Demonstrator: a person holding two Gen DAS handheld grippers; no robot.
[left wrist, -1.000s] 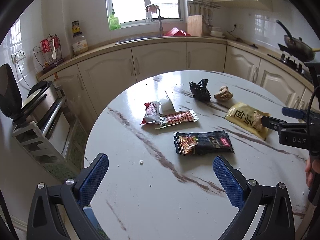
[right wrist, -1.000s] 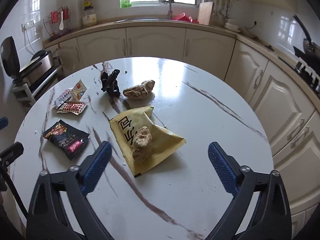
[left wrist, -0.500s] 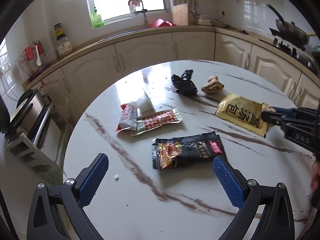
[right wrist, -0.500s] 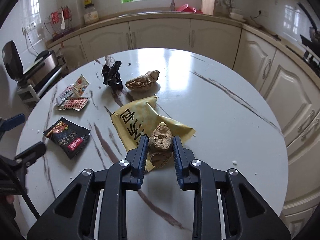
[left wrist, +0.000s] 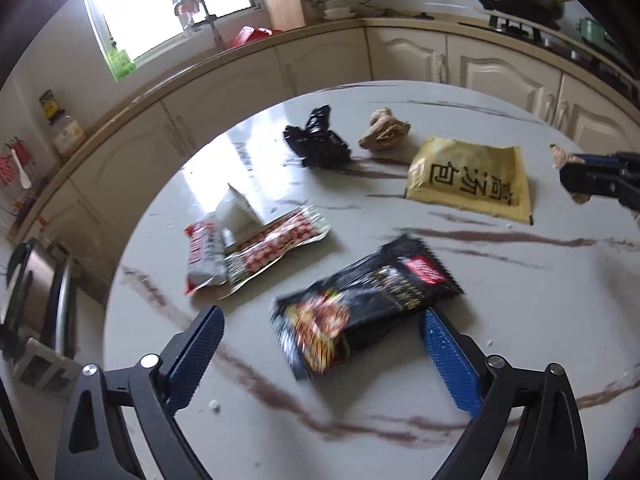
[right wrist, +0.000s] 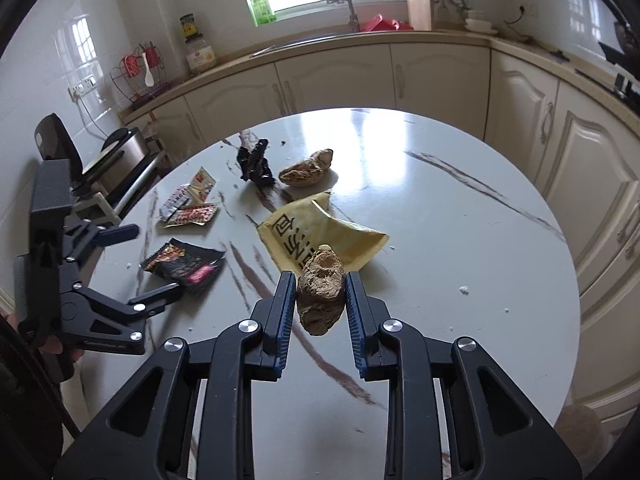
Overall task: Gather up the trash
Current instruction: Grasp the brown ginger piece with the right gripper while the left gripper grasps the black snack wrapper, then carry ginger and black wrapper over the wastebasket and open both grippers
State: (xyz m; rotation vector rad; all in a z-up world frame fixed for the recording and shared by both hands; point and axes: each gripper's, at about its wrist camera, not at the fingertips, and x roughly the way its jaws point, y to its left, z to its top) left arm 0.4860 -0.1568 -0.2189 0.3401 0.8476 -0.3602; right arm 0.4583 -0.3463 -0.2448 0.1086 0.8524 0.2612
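My right gripper (right wrist: 316,300) is shut on a brown ginger piece (right wrist: 321,294) and holds it above the round marble table (right wrist: 460,240); it shows at the right of the left wrist view (left wrist: 576,180). My left gripper (left wrist: 320,340) is open, its blue pads either side of a black snack wrapper (left wrist: 360,304), also in the right wrist view (right wrist: 184,266). A yellow packet (left wrist: 470,178) lies flat. A second ginger piece (left wrist: 384,132), crumpled black plastic (left wrist: 318,140) and red-and-white wrappers (left wrist: 256,248) lie farther back.
Cream cabinets and a countertop (right wrist: 340,40) curve behind the table, with a sink, a window and a cutting board (right wrist: 418,6). A stove with a pan (left wrist: 524,0) is at the right. A metal appliance on a rack (left wrist: 36,300) stands left of the table.
My right gripper closed on the ginger piece and lifted it off the yellow packet. My left gripper moved forward to straddle the black snack wrapper.
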